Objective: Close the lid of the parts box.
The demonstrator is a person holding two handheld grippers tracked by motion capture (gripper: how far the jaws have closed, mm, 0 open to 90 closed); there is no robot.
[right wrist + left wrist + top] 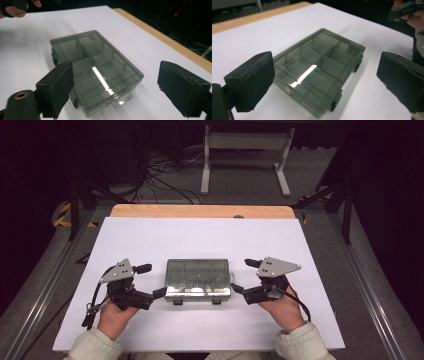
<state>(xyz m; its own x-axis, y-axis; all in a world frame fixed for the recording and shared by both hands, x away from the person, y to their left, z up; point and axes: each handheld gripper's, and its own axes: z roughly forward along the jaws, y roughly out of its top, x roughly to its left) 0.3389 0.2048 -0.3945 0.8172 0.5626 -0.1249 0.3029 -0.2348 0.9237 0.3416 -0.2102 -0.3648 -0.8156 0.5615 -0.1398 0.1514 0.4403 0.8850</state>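
A closed, smoky-green plastic compartment box (198, 278) lies flat in the middle of the white sheet, with two dark latches on its near side. My left gripper (152, 280) is open just off the box's left end, its near fingertip close to the box's corner. My right gripper (244, 276) is open off the right end. In the left gripper view the box (319, 70) lies ahead between the spread pads (252, 82). The right gripper view shows the box (95, 67) with its hanging tab toward me, between wide pads (180, 85). Nothing is held.
The white sheet (200, 240) covers a wooden table whose far edge (200, 211) shows beyond it. Metal rails run along both sides. Behind the table, cables and a white frame's legs (205, 170) stand on the floor. Bare sheet surrounds the box.
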